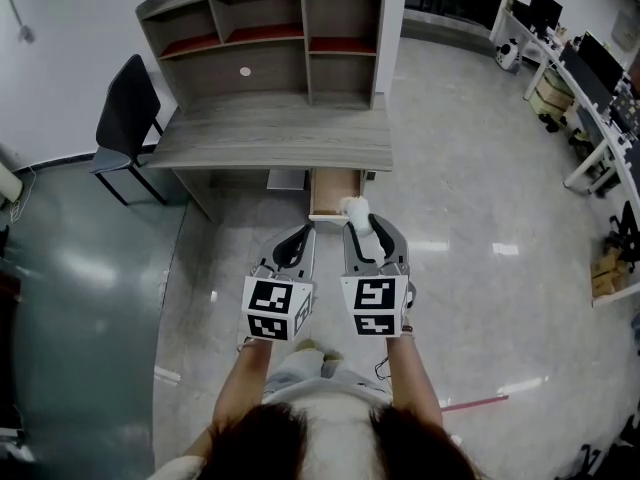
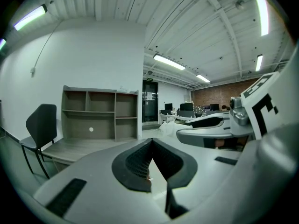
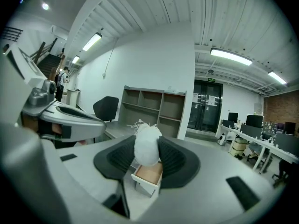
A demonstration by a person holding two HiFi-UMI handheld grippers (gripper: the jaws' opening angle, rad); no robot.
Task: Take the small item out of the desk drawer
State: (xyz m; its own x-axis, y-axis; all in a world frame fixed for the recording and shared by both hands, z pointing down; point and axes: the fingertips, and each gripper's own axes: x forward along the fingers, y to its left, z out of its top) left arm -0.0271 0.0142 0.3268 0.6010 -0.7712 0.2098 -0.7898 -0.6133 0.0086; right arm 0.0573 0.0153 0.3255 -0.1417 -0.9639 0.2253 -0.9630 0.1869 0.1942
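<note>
Right gripper [image 1: 368, 230], just before the open drawer [image 1: 333, 190], clamps the white fluffy ball [image 3: 147, 146]; a steady squeeze suits pulling clear. Left gripper [image 1: 297, 236] is closed, empty.

Grey wood desk [image 1: 270, 133] on a glossy floor [image 1: 450, 228]. Along the desk's back edge, a shelf unit [image 1: 305, 43], with a small white round spot [image 1: 245, 71] in its wide lower compartment. Under the desk's front edge, a drawer [image 1: 335, 190] pulled open. Left of the desk, a black chair [image 1: 125, 118].
</note>
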